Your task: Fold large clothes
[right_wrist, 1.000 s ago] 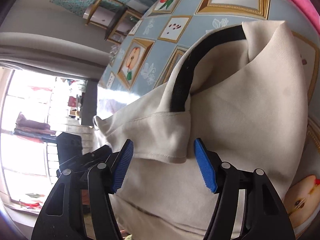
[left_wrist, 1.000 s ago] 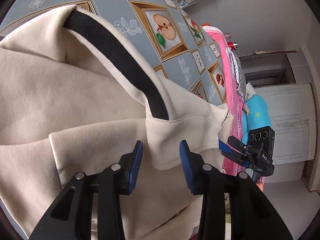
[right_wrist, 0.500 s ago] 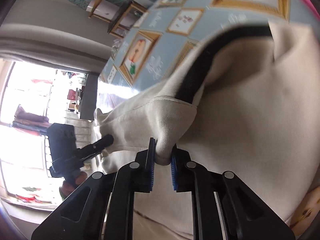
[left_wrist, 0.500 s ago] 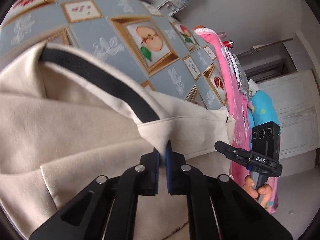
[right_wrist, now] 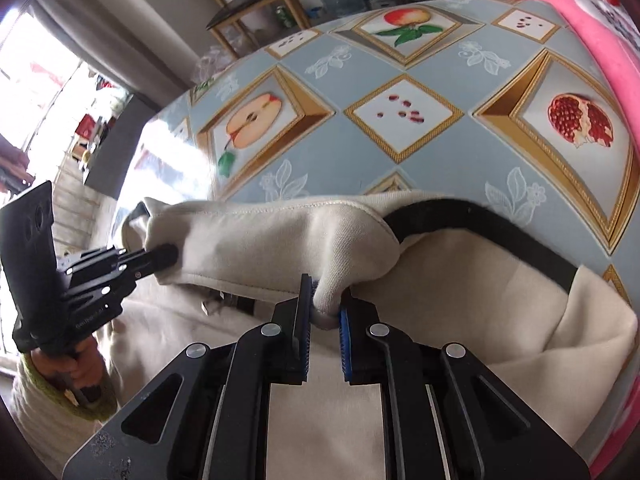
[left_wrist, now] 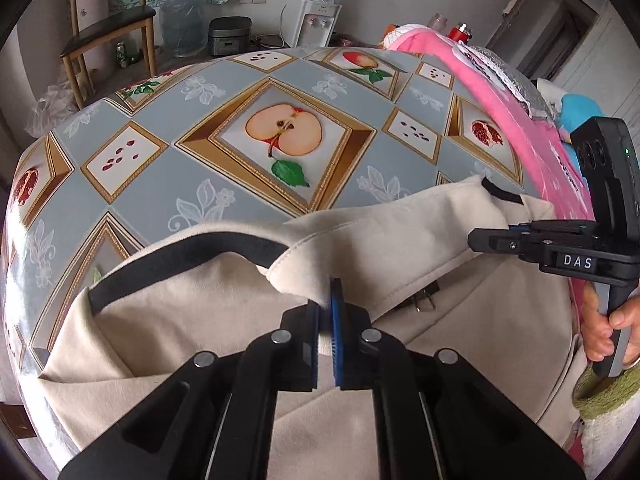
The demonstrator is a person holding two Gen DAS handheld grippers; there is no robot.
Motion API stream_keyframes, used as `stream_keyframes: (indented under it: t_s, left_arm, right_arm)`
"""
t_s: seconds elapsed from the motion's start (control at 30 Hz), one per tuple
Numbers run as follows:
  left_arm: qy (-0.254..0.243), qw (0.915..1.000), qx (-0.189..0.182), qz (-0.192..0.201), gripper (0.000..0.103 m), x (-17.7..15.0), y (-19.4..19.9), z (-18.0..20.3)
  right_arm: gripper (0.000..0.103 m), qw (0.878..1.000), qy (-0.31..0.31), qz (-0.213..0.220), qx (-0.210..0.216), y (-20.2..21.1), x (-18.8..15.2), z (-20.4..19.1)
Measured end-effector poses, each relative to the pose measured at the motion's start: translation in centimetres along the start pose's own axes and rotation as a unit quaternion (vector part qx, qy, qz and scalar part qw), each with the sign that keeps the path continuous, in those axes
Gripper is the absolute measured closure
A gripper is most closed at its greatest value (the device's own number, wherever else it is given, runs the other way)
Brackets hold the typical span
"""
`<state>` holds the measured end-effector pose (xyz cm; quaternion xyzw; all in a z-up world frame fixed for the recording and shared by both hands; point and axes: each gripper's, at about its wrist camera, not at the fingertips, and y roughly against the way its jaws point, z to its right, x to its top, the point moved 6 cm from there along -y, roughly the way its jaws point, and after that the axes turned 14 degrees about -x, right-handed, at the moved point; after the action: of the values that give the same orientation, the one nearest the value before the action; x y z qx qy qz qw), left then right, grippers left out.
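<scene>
A large cream garment (left_wrist: 168,320) with black stripes (left_wrist: 188,256) lies on the fruit-print table (left_wrist: 280,140). My left gripper (left_wrist: 326,304) is shut on the hem edge of the garment's leg end. My right gripper (right_wrist: 324,300) is shut on the other corner of the same hem (right_wrist: 280,236). The hem hangs raised between the two grippers above the rest of the garment (right_wrist: 480,300). The right gripper also shows in the left wrist view (left_wrist: 476,240), and the left gripper in the right wrist view (right_wrist: 168,256).
A pink blanket (left_wrist: 500,80) lies along the table's right side (right_wrist: 600,40). A wooden chair (left_wrist: 108,28), a water dispenser (left_wrist: 320,12) and a rice cooker (left_wrist: 230,36) stand beyond the far edge. A window (right_wrist: 36,80) is at the left.
Both grippers went from open around the hem to shut on it. They then lifted the hem and swung to face the table's far side.
</scene>
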<state>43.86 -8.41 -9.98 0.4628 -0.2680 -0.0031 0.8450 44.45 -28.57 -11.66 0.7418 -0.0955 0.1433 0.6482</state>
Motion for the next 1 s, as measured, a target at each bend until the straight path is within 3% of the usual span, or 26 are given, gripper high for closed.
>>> stream_keyframes:
  t_s: [0.13,0.33,0.37,0.4,0.47,0.5,0.6,0.63,0.77,0.87,1.0]
  left_arm:
    - [-0.046,0.9988,0.017,-0.005,0.098,-0.9,-0.3,0.8]
    - [-0.034,0.9988,0.035,-0.004,0.097,-0.2,-1.1,0.5]
    - [-0.035,0.9988,0.034,-0.004,0.097,-0.3,-1.1,0.6]
    - [-0.034,0.9989,0.032,-0.004,0.097,-0.4,-1.0,0.6]
    - [-0.032,0.9991,0.026,-0.002,0.097,-0.5,-0.8,0.5]
    - [-0.034,0.9991,0.025,-0.002,0.097,-0.6,-0.7,0.5]
    - [-0.033,0.9991,0.026,-0.001,0.097,-0.6,-0.8,0.6]
    - [-0.034,0.9991,0.027,0.000,0.097,-0.6,-0.8,0.6]
    - [-0.032,0.9992,0.025,0.001,0.097,-0.7,-0.7,0.7]
    - [-0.028,0.9994,0.021,0.003,0.097,-0.7,-0.6,0.6]
    - [-0.026,0.9995,0.019,0.004,0.092,-0.6,0.0,0.2]
  right_arm:
    - [0.091,1.000,0.012,-0.003,0.009,0.0,-1.8,0.5]
    - [0.088,1.000,-0.017,-0.001,0.004,-0.1,-1.1,0.9]
    - [0.082,1.000,-0.021,-0.003,0.003,0.0,-1.3,1.0]
    - [0.068,1.000,-0.024,-0.004,-0.007,0.3,-1.4,1.2]
    - [0.049,0.997,-0.031,0.010,-0.065,2.0,-1.8,1.8]
    - [0.048,0.995,-0.029,0.028,-0.094,3.3,-1.8,2.1]
    - [0.047,0.985,-0.022,0.085,-0.148,7.0,-1.8,2.1]
    - [0.047,0.984,-0.012,0.105,-0.146,8.0,-1.7,1.2]
    - [0.063,0.982,0.063,0.134,-0.122,8.0,-1.3,-4.0]
    - [0.073,0.984,0.087,0.125,-0.096,5.7,-0.6,-6.9]
    - [0.081,0.994,0.066,0.064,-0.061,1.3,-0.3,-7.9]
